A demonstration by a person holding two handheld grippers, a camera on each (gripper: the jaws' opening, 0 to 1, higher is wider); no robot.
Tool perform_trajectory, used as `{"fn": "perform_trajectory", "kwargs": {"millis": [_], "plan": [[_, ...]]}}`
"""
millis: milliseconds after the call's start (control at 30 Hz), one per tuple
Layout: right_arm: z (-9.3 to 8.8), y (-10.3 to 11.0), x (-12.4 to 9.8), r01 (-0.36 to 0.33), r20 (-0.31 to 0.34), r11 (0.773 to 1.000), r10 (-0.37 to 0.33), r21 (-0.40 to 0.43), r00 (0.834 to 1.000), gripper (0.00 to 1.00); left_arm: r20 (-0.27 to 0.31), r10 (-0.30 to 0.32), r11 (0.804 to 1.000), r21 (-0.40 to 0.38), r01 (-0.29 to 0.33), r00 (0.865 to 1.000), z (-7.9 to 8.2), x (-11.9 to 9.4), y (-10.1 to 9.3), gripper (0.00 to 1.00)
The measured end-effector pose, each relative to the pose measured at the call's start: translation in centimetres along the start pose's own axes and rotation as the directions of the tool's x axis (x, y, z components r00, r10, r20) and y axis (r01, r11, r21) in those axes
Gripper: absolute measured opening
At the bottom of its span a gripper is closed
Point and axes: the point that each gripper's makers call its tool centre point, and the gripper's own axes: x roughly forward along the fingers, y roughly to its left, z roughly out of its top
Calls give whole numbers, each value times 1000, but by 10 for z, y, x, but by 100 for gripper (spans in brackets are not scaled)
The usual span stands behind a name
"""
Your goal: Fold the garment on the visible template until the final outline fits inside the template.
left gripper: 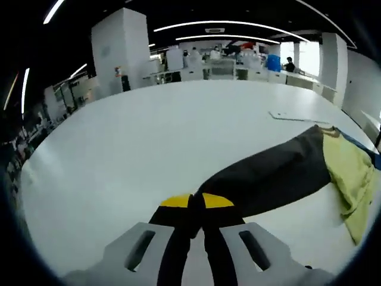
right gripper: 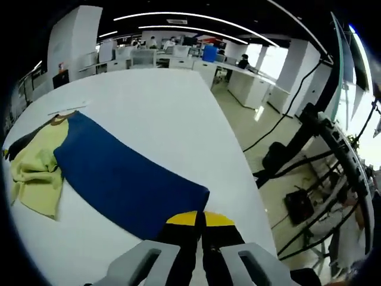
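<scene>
Left gripper view shows the left gripper [left gripper: 197,205] low over the white worktop [left gripper: 149,137], its yellow-tipped jaws pressed together on the end of a dark sleeve [left gripper: 268,176] that runs off to the right into the yellow body of the garment [left gripper: 351,179]. In the right gripper view the right gripper [right gripper: 199,221] is clenched on the near edge of the blue panel [right gripper: 125,179], which lies flat and stretches away to the yellow fabric at the left. The cloth looks light, limp and creasing; it should drape and slide easily, so corners and hems seem the best places to pinch. Both grippers point forward, nearly level with the surface. I cannot make out the template with any certainty.
</scene>
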Motion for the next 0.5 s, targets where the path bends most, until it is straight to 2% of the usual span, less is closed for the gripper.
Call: {"fn": "perform_trajectory", "kwargs": {"millis": [233,333,500], "plan": [[-1,3,0,-4,-9,1000,4,6,1000,1,-4,11,1000,21,-11,1000,-2,-8,10,18],[1,5,-3,-12,0,999,12,36,1000,16,3,4,999,32,-4,1000,-1,-13,9,26],[11,27,-11,-107,35,993,105,58,994,39,18,-44,998,42,43,999,2,-22,-3,40]]}}
